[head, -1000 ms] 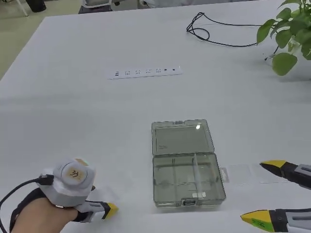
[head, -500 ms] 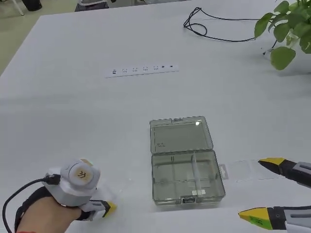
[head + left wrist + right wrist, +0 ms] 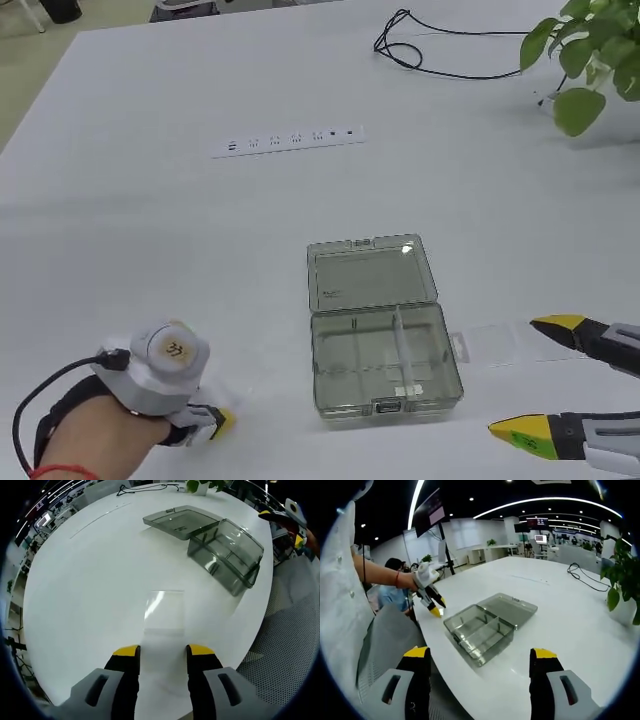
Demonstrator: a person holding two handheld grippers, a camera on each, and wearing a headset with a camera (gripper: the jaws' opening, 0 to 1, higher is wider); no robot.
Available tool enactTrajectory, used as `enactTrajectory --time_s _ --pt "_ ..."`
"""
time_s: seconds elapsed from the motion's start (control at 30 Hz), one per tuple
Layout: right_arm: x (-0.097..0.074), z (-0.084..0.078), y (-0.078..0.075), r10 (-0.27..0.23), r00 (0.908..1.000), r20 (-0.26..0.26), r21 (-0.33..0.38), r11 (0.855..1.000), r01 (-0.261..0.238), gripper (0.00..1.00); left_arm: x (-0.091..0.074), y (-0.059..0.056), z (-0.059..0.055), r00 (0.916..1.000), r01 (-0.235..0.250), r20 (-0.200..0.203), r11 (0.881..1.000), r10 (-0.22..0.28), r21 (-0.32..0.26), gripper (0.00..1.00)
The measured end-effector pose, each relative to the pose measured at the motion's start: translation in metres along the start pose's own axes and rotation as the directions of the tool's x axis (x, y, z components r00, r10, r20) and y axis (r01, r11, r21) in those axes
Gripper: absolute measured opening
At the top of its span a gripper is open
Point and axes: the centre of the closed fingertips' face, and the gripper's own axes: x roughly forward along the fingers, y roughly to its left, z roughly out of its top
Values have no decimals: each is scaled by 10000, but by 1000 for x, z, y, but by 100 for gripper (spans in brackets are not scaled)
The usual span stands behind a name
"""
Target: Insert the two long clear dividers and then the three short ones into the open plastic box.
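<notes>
The smoky clear plastic box point(image 3: 385, 372) lies open near the table's front edge, its lid point(image 3: 370, 272) flat behind it. One upright clear divider point(image 3: 400, 345) stands inside it. More clear divider pieces point(image 3: 495, 345) lie just right of the box. My right gripper point(image 3: 535, 380) is open beside them, its jaws wide apart and facing the box point(image 3: 480, 630). My left gripper point(image 3: 215, 422) sits low at the front left, open point(image 3: 162, 652). A flat clear divider point(image 3: 164, 611) lies on the table just ahead of its fingertips. Beyond it stands the box point(image 3: 227, 547).
A white power strip point(image 3: 290, 140) lies across the middle of the table. A black cable point(image 3: 430, 50) and a green plant point(image 3: 585, 60) sit at the far right. A person's hand holds the left gripper point(image 3: 432, 602).
The head camera has shifted a little. Both grippers and the box keep about the same places, and nothing was picked up or let go.
</notes>
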Motion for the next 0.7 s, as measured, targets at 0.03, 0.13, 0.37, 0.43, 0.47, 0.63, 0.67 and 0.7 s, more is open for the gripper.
enactTrajectory --time_s 0.03,0.13,0.37,0.43,0.47,0.63,0.67,0.7 --pt "0 0 0 -20 10000 7 -6 10000 20 82 0 0 0 10000 9 -60 10000 -9 21 33" --pt "-2 0 -1 -91 9999 54 29 10000 90 82 0 -1 0 9999 6 -134 10000 -6 16 32" --pt "-3 -1 1 -86 10000 33 42 10000 86 81 -1 0 1 9996 84 -268 9998 -89 -181 32" --pt "-4 -2 1 -106 9999 8 12 9999 106 81 -1 0 2 9995 151 -260 9993 -160 -354 32" --pt "-4 -2 1 -106 9999 12 22 9999 106 81 -1 0 1 9995 190 -244 9991 -200 -391 32" --pt "-5 -2 1 -140 9999 -41 -6 9999 140 81 -1 -3 1 9990 446 -51 9967 -450 -671 32" --pt "-5 -2 1 -145 9999 -59 -22 9999 145 81 -2 -4 2 9985 553 16 9952 -553 -808 32" --pt "-5 -2 1 -153 9998 -83 -46 9999 153 81 -2 -5 2 9981 623 84 9942 -618 -874 32"
